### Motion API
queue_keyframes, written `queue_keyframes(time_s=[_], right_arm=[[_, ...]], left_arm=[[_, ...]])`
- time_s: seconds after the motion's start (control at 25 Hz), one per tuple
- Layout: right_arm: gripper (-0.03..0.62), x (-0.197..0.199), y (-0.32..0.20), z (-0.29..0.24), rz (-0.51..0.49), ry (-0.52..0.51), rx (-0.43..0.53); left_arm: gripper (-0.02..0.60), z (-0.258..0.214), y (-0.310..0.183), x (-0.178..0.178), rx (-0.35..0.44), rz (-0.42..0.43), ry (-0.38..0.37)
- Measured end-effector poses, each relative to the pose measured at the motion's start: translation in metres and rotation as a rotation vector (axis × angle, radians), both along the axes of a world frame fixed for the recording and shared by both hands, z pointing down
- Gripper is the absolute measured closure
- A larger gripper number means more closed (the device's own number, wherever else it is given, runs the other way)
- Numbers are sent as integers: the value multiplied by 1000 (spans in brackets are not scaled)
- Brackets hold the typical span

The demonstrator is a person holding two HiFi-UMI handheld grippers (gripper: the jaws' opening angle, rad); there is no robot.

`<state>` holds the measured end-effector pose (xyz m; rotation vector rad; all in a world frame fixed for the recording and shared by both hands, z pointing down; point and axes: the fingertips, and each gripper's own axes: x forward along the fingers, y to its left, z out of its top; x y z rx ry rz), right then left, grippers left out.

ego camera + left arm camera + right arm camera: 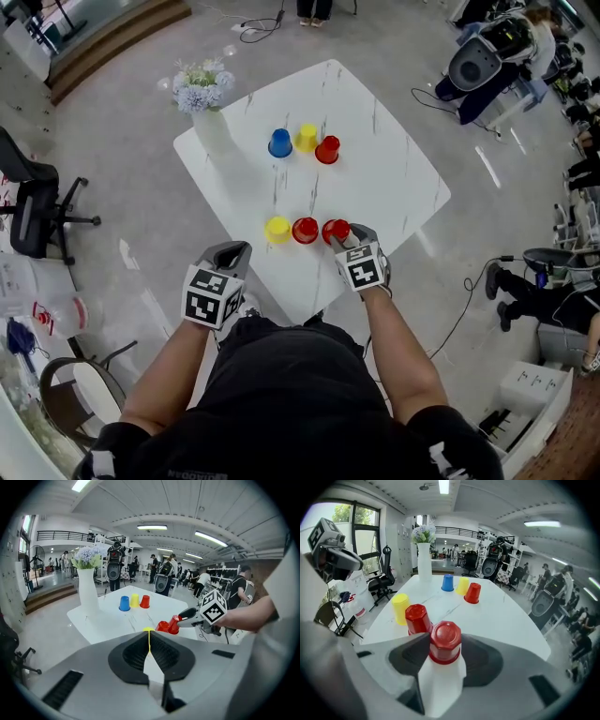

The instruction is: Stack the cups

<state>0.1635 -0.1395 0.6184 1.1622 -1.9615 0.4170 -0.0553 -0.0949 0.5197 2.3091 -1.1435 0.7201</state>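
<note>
Six upturned cups stand on the white surface [394, 178]. The nearest red cup [445, 641] sits between the spread jaws of my right claw [339, 236], beside a second red cup [305, 230] and a near yellow cup [277, 229]. The blue cup [279, 143], far yellow cup [307, 138] and far red cup [327, 150] line up beyond. My left claw [236, 251] is pressed together and empty.

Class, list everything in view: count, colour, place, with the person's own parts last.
table: one, white marbled, centre.
blue cup: one, far row left.
yellow cups: two, far row middle, near row left.
red cups: three, far row right, near row middle, right.
vase: one, white, with pale flowers, table's left corner.
office chair: one, black, left floor.
left gripper: one, grey, shut, near table edge.
right gripper: one, grey, open around the near-right red cup.
</note>
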Motion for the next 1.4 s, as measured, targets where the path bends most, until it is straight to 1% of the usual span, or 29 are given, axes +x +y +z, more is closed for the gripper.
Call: queue_keyframes(time_s=[0.36, 0.44, 0.56, 0.68, 0.76, 0.84, 1.04, 1.2, 1.4], right_arm=[[384, -10, 0, 12, -32, -21, -36], [367, -12, 3, 10, -40, -28, -45], [364, -10, 1, -12, -28, -69, -11], [365, -7, -11, -48, -7, -136, 58], [365, -10, -28, -71, -2, -186, 103], [365, -20, -50, -88, -20, -217, 134], [365, -66, -115, -105, -133, -195, 179], [365, -99, -160, -98, -189, -176, 162], [365, -124, -203, -73, -180, -159, 120]], left_arm=[[572, 4, 6, -7, -16, -29, -11], [572, 4, 5, -7, -20, -32, -10], [572, 3, 3, -8, -17, -42, -5], [572, 3, 0, -11, -17, -54, -2], [572, 4, -3, -13, -17, -64, -1], [572, 4, -6, -16, -15, -75, 0], [572, 2, -13, -27, -7, -114, 6], [572, 3, -14, -39, -16, -166, 13], [572, 10, -8, -57, -40, -223, 14]])
